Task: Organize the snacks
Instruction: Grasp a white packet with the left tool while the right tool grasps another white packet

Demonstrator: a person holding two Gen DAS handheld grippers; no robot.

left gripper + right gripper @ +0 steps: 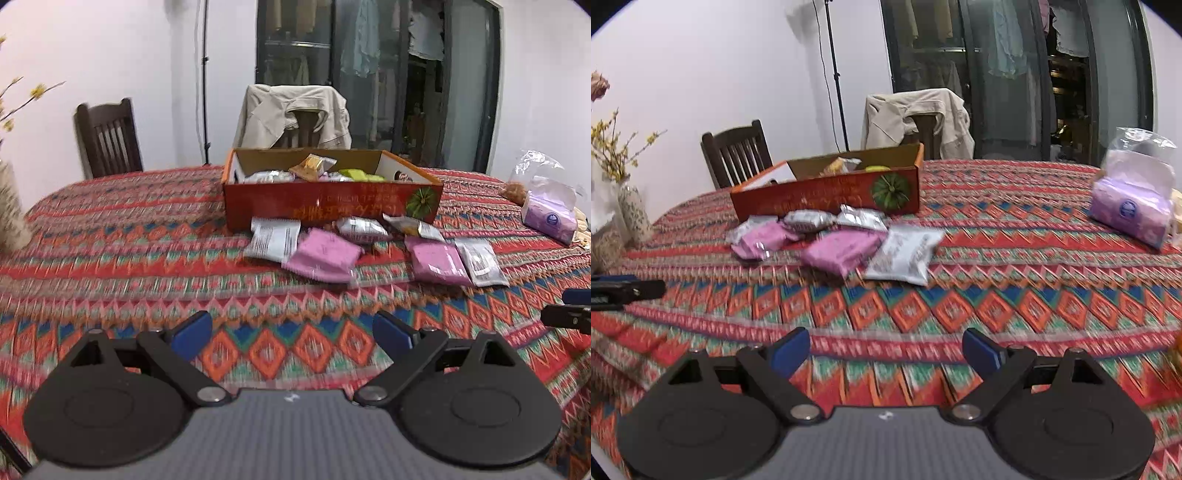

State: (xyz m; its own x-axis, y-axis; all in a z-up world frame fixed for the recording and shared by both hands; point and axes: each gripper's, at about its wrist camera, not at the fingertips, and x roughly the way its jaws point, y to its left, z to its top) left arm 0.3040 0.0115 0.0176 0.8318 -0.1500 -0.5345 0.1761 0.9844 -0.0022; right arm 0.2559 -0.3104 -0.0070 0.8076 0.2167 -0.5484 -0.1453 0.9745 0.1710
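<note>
A dining room, its table (110,258) draped in a red zigzag cloth, a jacket (291,110) slung over the far chair. At nine o'clock stands a vase (633,210). My left gripper (291,334) hangs released over bare cloth, nothing between its blue pads. At twelve o'clock sits the red box (332,203) with snacks inside; pink and silver snack packets (321,254) lie scattered just before it. My right gripper (886,349) is likewise spread wide and empty. At two o'clock, a purple tissue pack (1130,210).
</note>
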